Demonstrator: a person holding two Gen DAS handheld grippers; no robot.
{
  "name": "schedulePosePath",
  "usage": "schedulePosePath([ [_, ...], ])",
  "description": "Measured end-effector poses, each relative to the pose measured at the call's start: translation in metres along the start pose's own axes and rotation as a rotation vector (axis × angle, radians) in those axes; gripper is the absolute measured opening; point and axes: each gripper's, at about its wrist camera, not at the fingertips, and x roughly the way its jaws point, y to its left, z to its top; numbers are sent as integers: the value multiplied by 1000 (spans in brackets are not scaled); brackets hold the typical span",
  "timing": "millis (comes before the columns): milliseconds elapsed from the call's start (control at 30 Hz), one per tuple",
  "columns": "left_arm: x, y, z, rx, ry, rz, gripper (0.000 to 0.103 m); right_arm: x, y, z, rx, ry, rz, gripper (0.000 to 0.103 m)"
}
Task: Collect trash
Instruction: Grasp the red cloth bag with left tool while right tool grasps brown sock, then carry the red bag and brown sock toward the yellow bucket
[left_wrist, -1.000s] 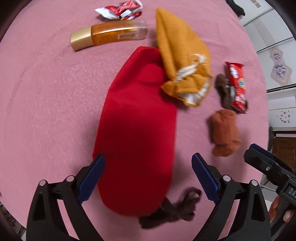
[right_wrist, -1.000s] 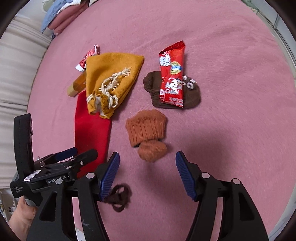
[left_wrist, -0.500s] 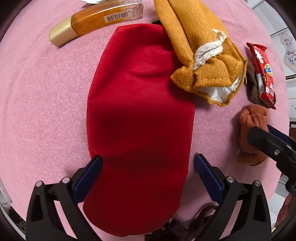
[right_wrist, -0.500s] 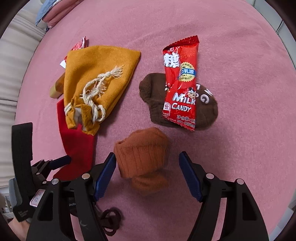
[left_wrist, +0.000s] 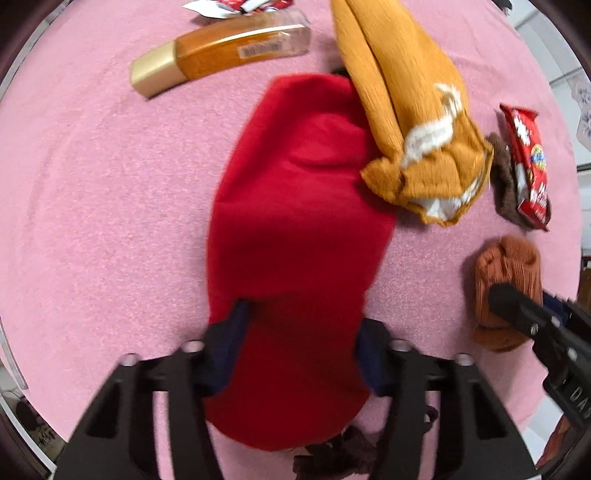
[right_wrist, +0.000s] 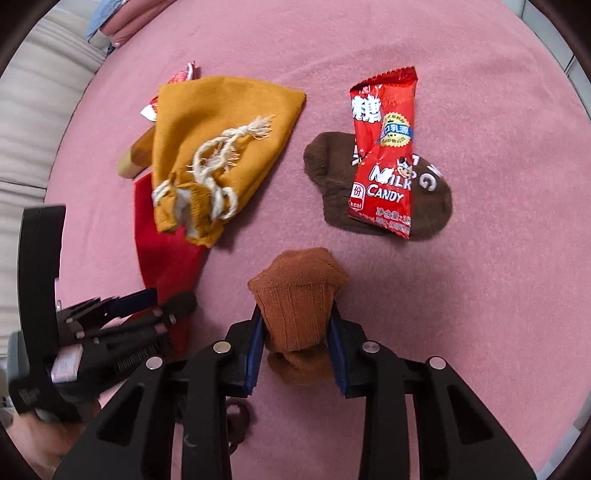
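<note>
Left gripper (left_wrist: 301, 345) pinching red pouch (left_wrist: 295, 229); right gripper (right_wrist: 297, 349) clamped on brown sock (right_wrist: 297, 295). Candy wrapper (right_wrist: 384, 155) ahead, slightly right, untouched. Best lifted slowly, cloth slips.

A pink fleece surface (right_wrist: 480, 92) is covered with items. A brown sock (right_wrist: 436, 210) lies at 2 o'clock, a mustard drawstring bag (right_wrist: 221, 122) at 11 o'clock, and a rust sock (right_wrist: 299, 291) near centre.
</note>
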Motion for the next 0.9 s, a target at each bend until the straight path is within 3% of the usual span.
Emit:
schedulePosePath([
  [100,-6,7,2,-39,9,-50,24,-11,3,-9,-4,-15,20,30],
  [233,-16,16,0,-109,10,-118,16,-30,6,-24,2,-34,37,30],
  [533,-53,25,-40,-206,2,-274,14,-72,3,-51,9,-74,54,30],
  [733,-86,13,-77,-209,-16,-394,14,-104,1,-77,16,-107,62,30],
  [900,-111,8,-101,-175,-24,-427,14,-130,-4,-98,26,-147,60,30],
])
